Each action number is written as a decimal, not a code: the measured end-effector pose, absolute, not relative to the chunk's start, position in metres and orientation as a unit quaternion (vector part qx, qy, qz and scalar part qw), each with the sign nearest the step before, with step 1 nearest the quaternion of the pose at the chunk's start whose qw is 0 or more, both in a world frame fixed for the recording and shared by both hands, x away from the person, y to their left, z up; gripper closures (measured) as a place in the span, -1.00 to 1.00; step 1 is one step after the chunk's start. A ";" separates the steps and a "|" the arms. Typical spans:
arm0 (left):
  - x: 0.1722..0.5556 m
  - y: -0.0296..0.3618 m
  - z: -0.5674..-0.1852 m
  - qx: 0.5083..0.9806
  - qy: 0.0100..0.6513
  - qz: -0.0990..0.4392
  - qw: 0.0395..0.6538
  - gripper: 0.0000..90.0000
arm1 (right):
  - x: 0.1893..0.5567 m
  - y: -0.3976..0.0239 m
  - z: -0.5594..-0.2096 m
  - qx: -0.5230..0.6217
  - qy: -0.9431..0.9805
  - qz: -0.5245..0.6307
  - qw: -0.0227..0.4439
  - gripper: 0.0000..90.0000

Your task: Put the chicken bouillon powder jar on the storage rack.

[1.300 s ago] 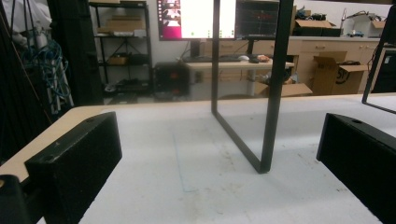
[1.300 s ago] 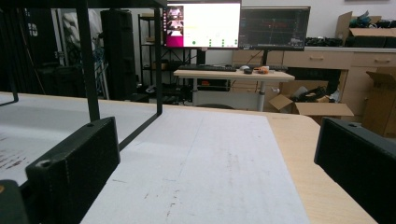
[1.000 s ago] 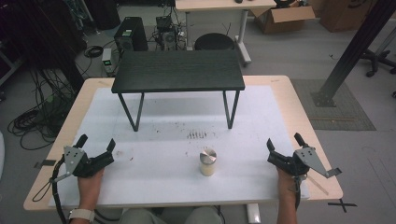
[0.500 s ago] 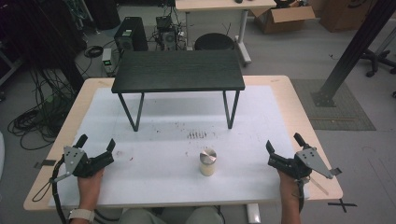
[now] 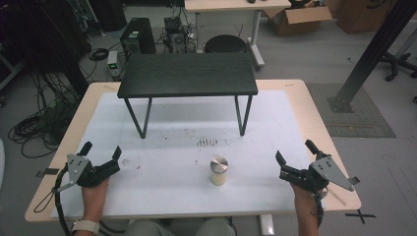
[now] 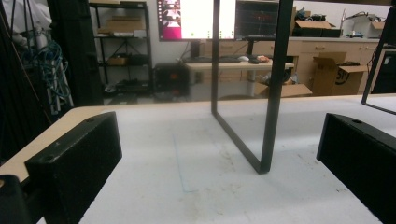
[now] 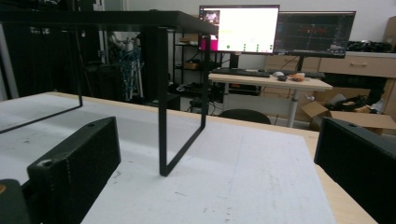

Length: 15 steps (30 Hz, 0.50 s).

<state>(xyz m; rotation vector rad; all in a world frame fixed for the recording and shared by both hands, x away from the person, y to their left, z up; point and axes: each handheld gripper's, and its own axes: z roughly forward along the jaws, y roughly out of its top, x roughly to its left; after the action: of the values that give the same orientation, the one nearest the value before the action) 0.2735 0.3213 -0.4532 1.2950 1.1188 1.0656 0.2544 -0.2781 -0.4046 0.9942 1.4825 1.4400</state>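
Metal-lidded jar [image 5: 219,170] stands on my tabletop [image 5: 172,142]; left hand-held gripper [image 5: 102,158] well left of it, right hand-held gripper [image 5: 296,159] well right, both jaws wide, empty.

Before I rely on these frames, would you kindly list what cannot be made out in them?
- The small cylinder: high view, too small to tell material or contents; only a metallic top shows.
- Dark specks on the white mat: high view, too small to identify.
- The black stand: the left gripper view's top edge cuts its top off, leaving one leg frame.
- Monitor: right gripper view, text blurred, unreadable.
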 end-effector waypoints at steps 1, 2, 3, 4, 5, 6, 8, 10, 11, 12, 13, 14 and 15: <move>0.274 0.321 -0.453 0.543 0.470 0.447 0.534 -0.99 | 0.253 -0.277 -0.403 0.394 0.590 0.574 0.409 -0.99; 0.274 0.321 -0.453 0.543 0.470 0.447 0.534 -0.99 | 0.253 -0.277 -0.403 0.394 0.590 0.574 0.409 -0.99; 0.274 0.321 -0.453 0.543 0.470 0.447 0.533 -0.99 | 0.252 -0.276 -0.402 0.393 0.590 0.577 0.406 -1.00; 0.274 0.321 -0.453 0.543 0.469 0.447 0.533 -0.99 | 0.251 -0.275 -0.401 0.393 0.591 0.579 0.402 -1.00; 0.274 0.321 -0.453 0.543 0.470 0.447 0.533 -0.99 | 0.249 -0.272 -0.399 0.390 0.595 0.582 0.394 -1.00; 0.274 0.321 -0.453 0.543 0.470 0.447 0.533 -0.99 | 0.249 -0.272 -0.399 0.390 0.595 0.582 0.394 -1.00; 0.274 0.321 -0.453 0.543 0.470 0.447 0.533 -0.99 | 0.247 -0.268 -0.397 0.386 0.601 0.584 0.386 -0.99; 0.273 0.321 -0.453 0.543 0.469 0.448 0.534 -0.99 | 0.244 -0.264 -0.395 0.379 0.609 0.585 0.379 -0.99; 0.274 0.321 -0.453 0.543 0.470 0.447 0.534 -0.99 | 0.242 -0.260 -0.393 0.374 0.615 0.586 0.373 -0.99; 0.274 0.321 -0.453 0.543 0.470 0.447 0.534 -0.99 | 0.242 -0.260 -0.393 0.374 0.615 0.586 0.373 -0.99; 0.274 0.321 -0.453 0.543 0.470 0.447 0.533 -0.99 | 0.239 -0.256 -0.391 0.368 0.620 0.588 0.367 -1.00; 0.274 0.321 -0.453 0.543 0.470 0.447 0.534 -0.99 | 0.238 -0.253 -0.390 0.365 0.622 0.589 0.364 -0.99; 0.274 0.321 -0.453 0.543 0.470 0.447 0.534 -0.99 | 0.238 -0.253 -0.390 0.365 0.622 0.589 0.364 -0.99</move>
<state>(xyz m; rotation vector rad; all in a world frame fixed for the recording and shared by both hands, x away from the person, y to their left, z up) 0.2735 0.3212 -0.4533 1.2930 1.1192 1.0659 0.2376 -0.2534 -0.3902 0.9390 1.6004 1.5155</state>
